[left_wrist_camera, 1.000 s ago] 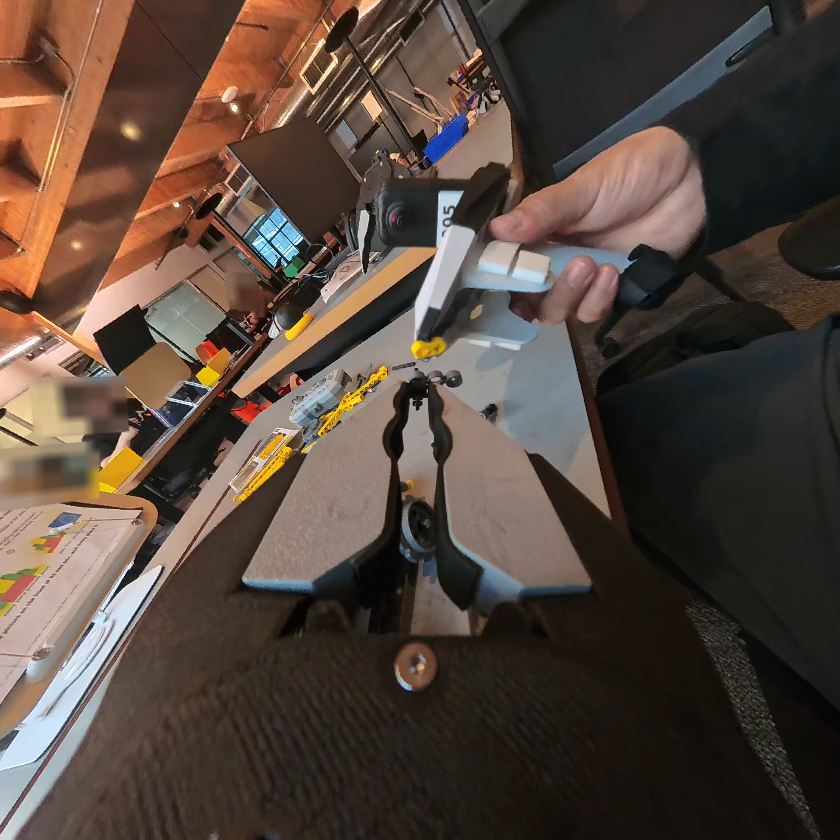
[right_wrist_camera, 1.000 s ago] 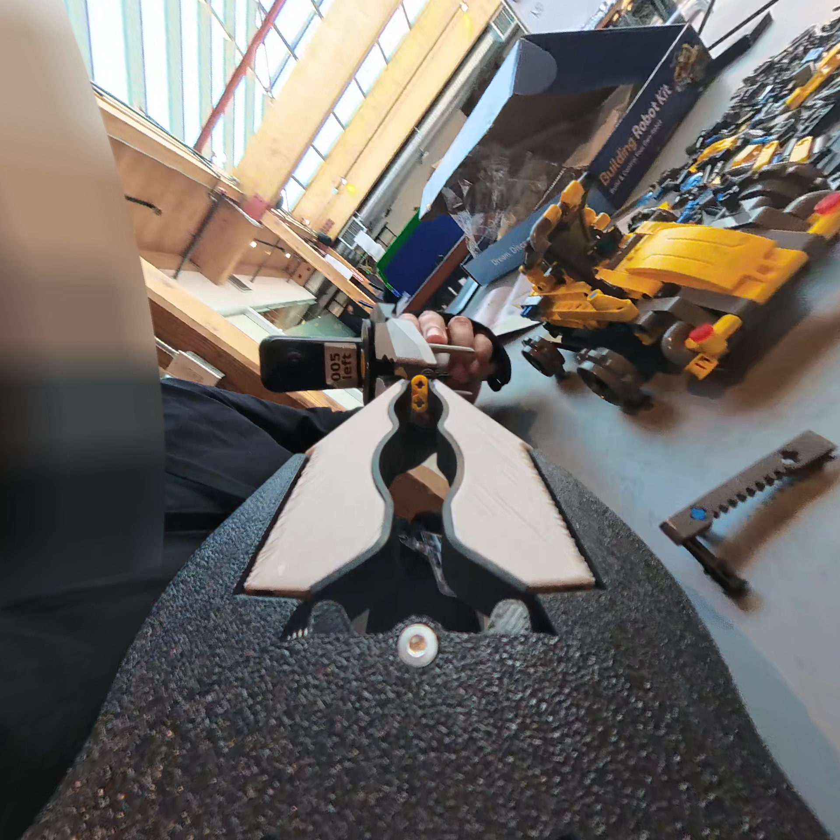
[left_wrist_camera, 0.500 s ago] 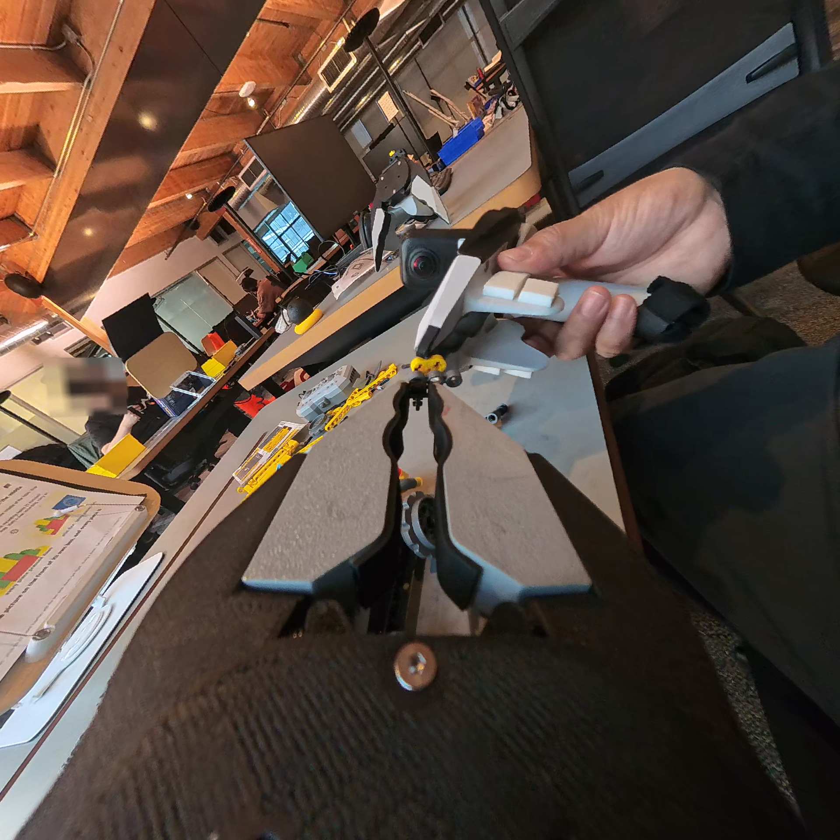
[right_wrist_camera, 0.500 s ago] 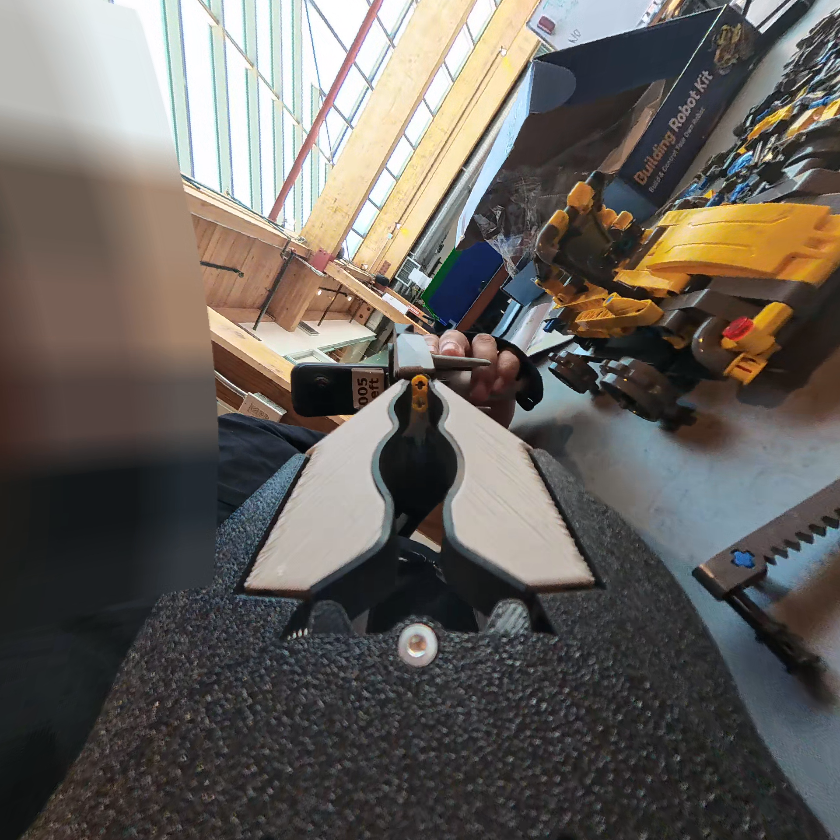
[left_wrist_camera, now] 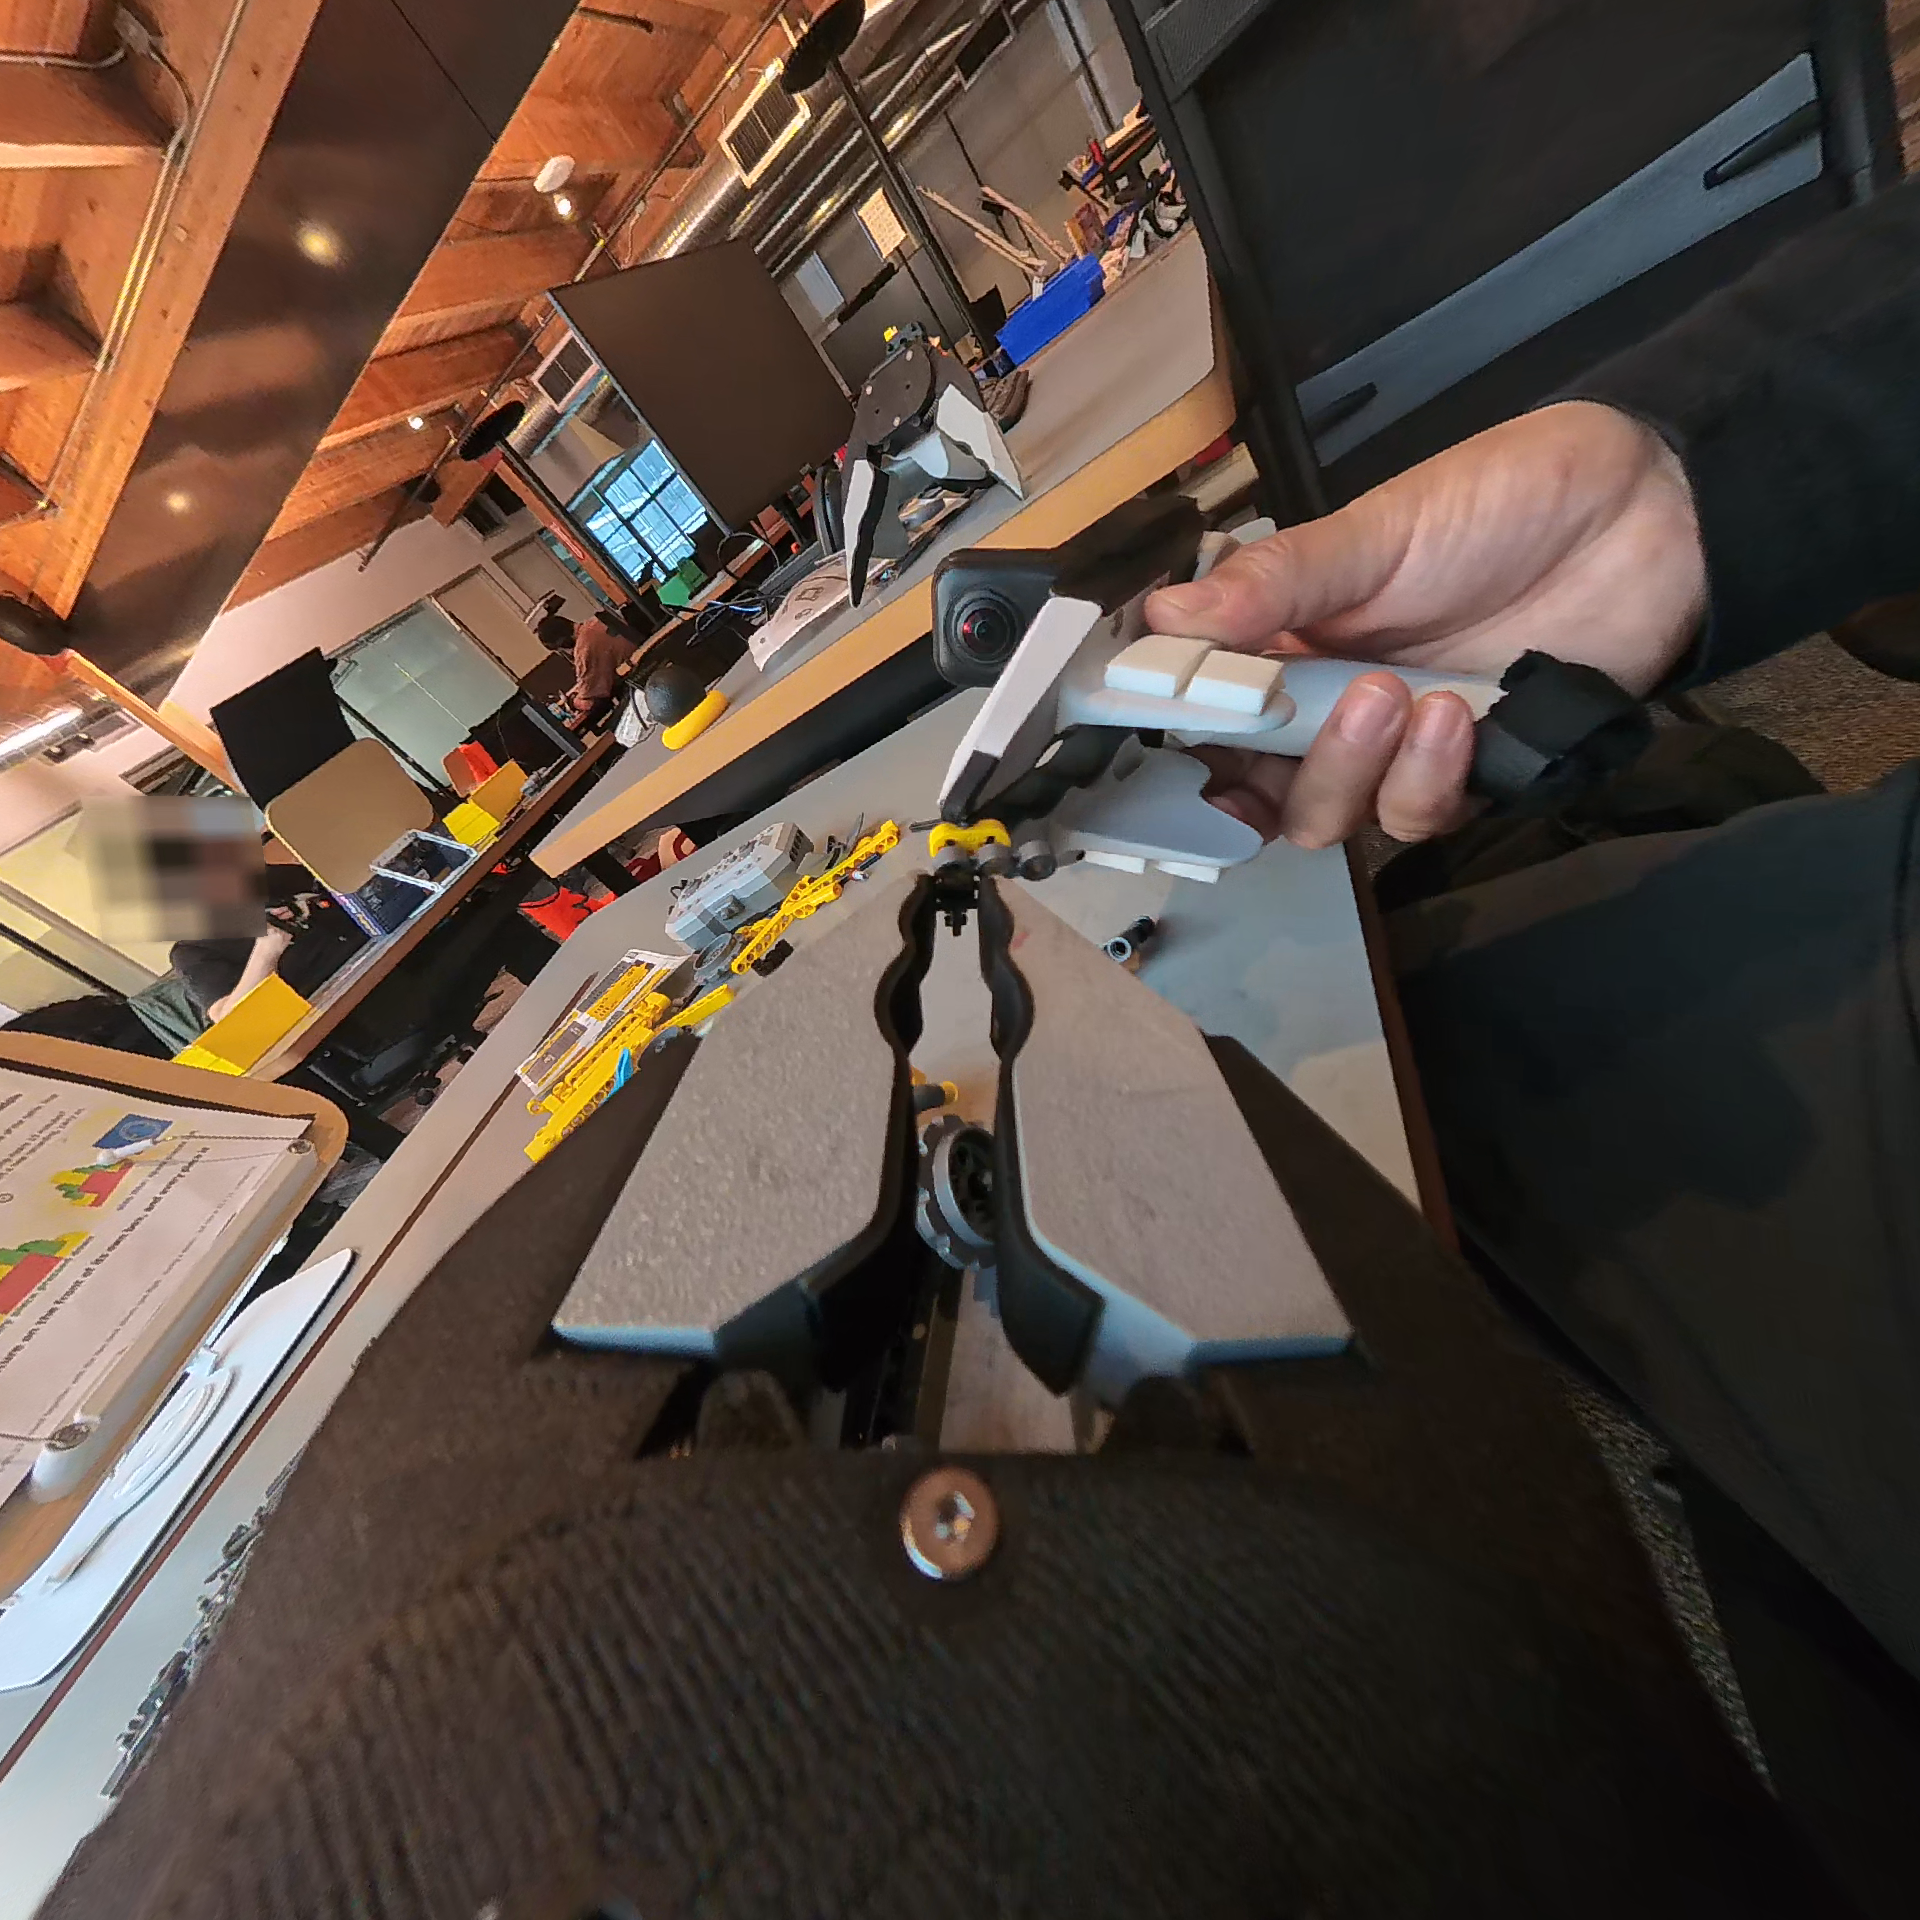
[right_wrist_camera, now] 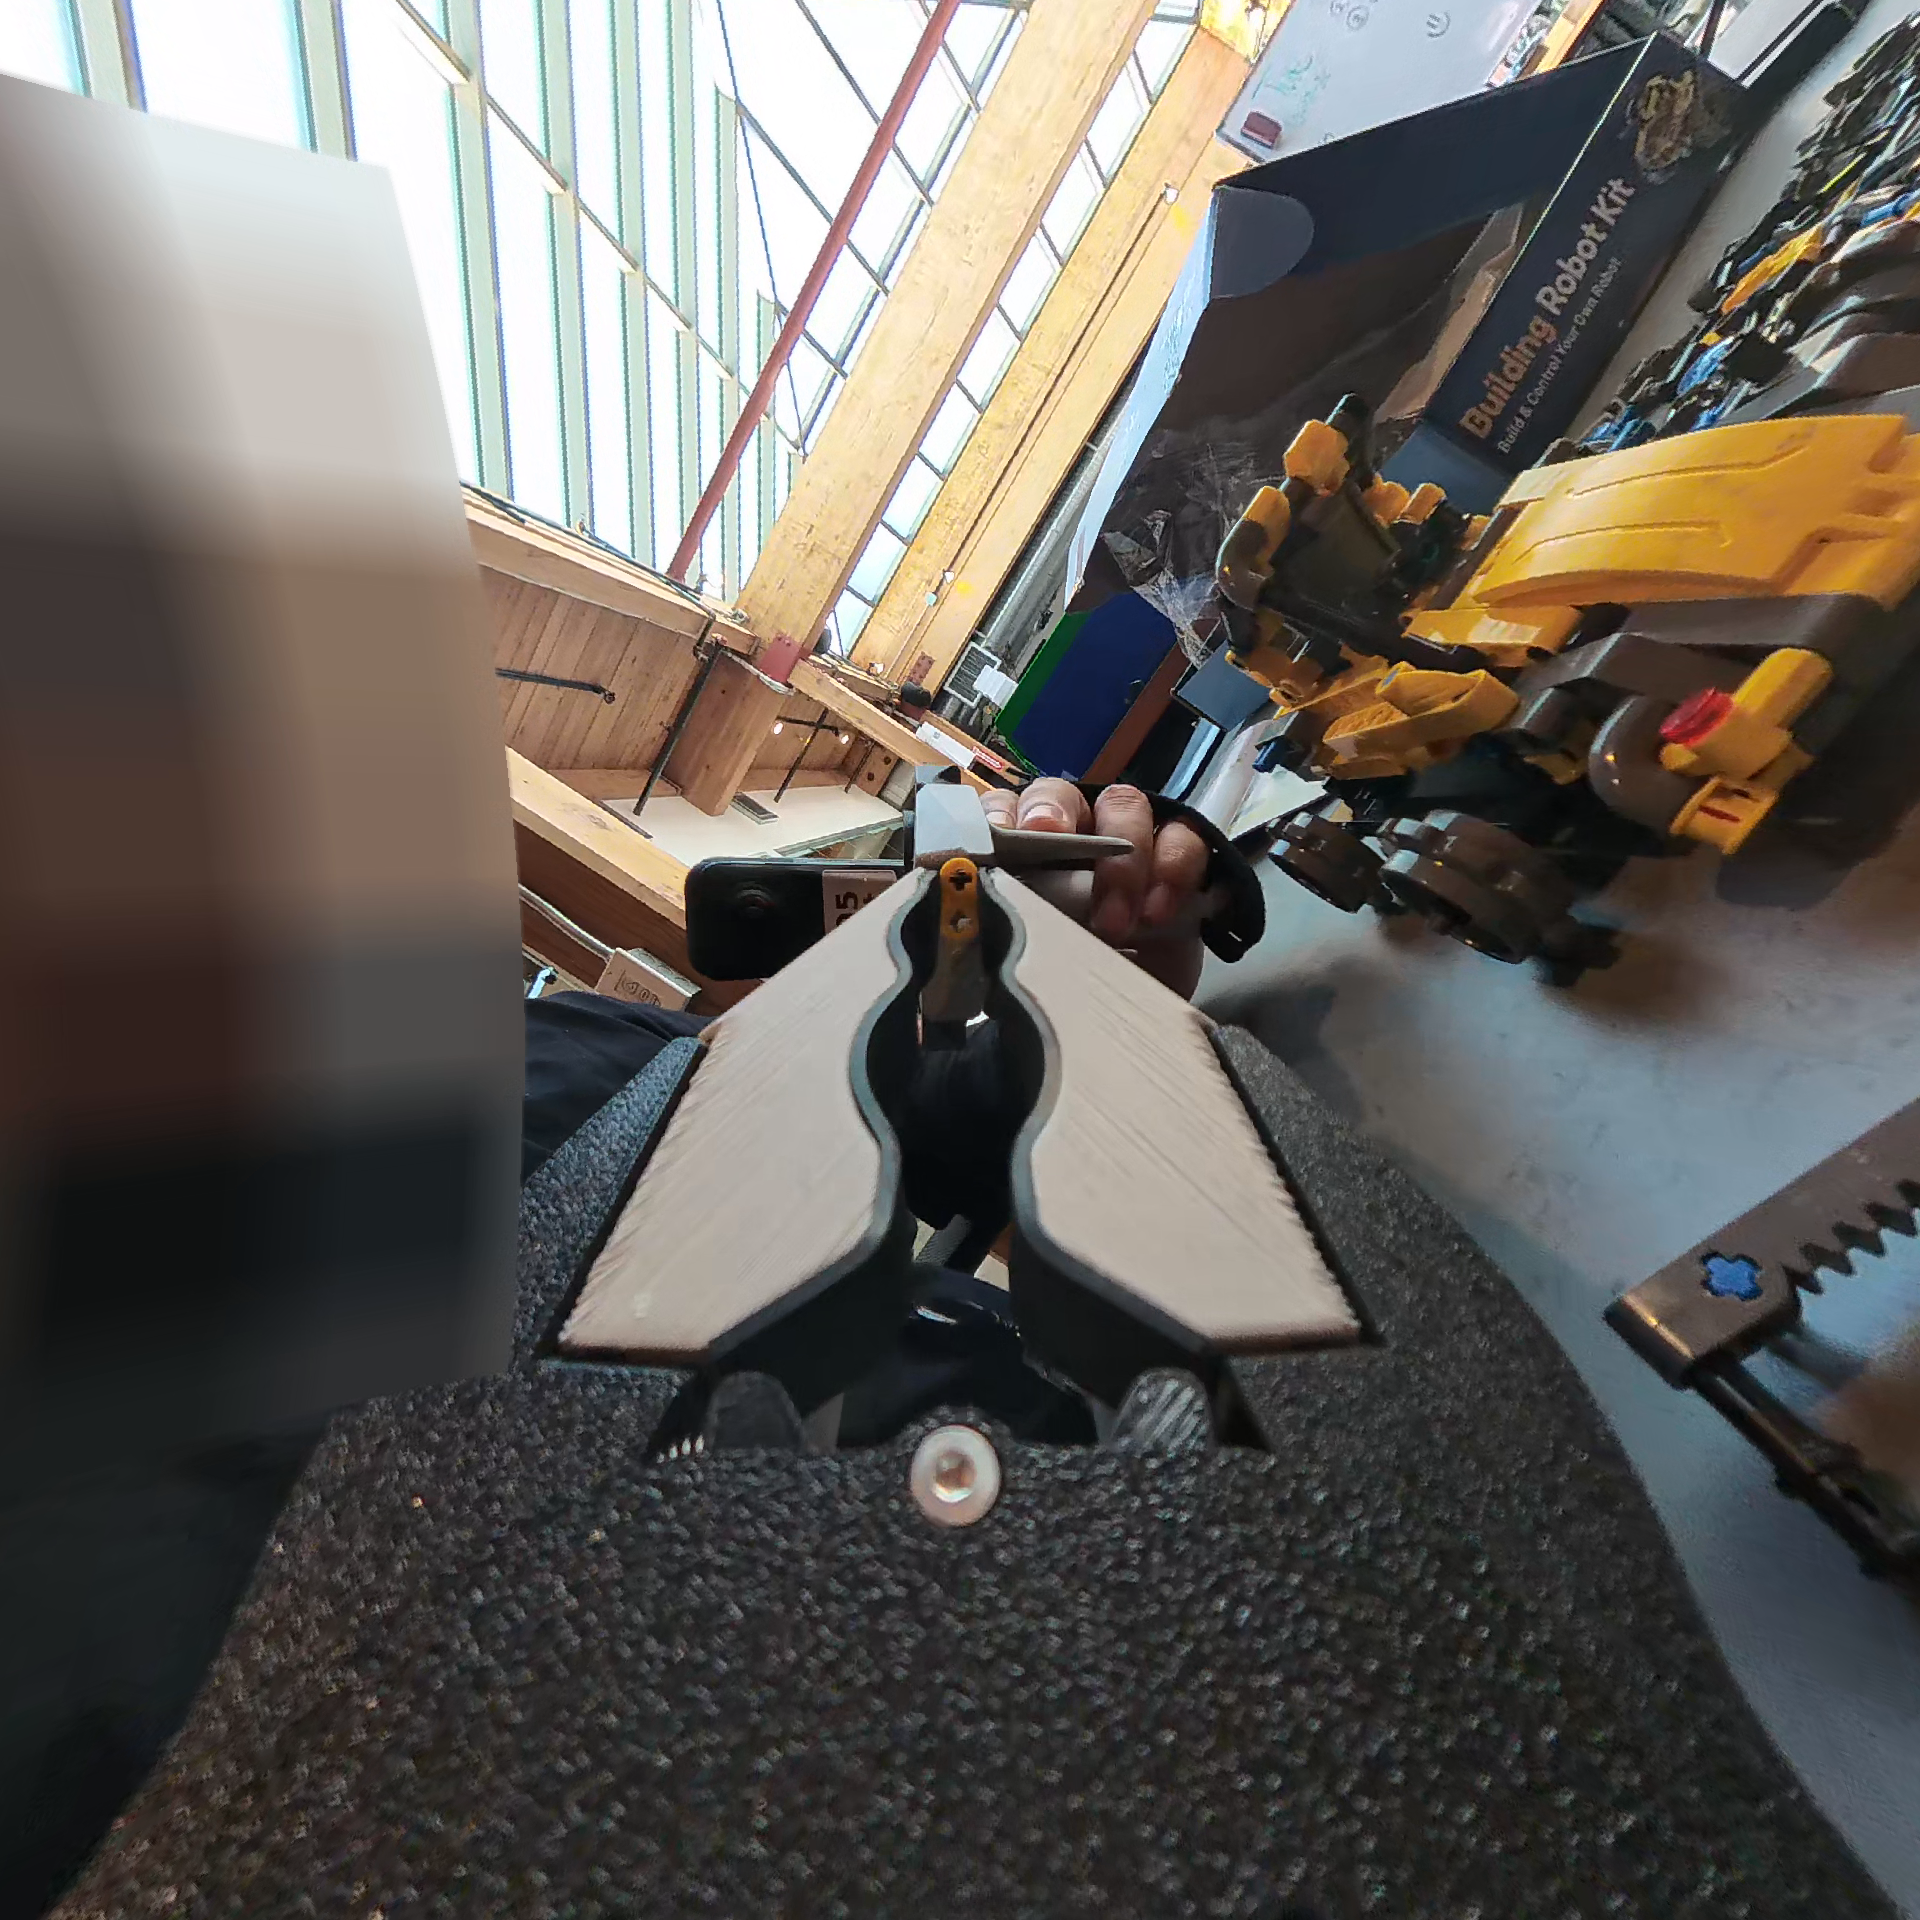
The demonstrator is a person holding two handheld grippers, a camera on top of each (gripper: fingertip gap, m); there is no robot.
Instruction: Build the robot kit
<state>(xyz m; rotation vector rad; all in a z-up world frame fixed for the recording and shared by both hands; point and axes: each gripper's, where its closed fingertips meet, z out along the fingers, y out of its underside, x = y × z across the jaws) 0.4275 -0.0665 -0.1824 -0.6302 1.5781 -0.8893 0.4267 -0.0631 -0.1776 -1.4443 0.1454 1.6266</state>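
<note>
The left hand-held gripper (left_wrist_camera: 957, 902) pinches a small black pin (left_wrist_camera: 954, 914) at its tips. Touching that pin's far end is a yellow connector (right_wrist_camera: 957, 906), clamped in the right hand-held gripper (right_wrist_camera: 954, 891). Behind the left one's fingers a grey gear (left_wrist_camera: 961, 1195) lies on the surface (left_wrist_camera: 1278, 966). Farther off stand a yellow toy bulldozer (right_wrist_camera: 1579, 634) and loose yellow beams (left_wrist_camera: 810, 899).

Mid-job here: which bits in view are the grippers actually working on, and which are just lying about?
In hand:
- left gripper, shut on a small black pin
- right gripper, shut on a yellow connector; the two pieces are tip to tip

Lying about:
- grey gear, yellow beams, grey block, instruction sheet
- yellow vehicle model, toothed rack, dark box
</note>
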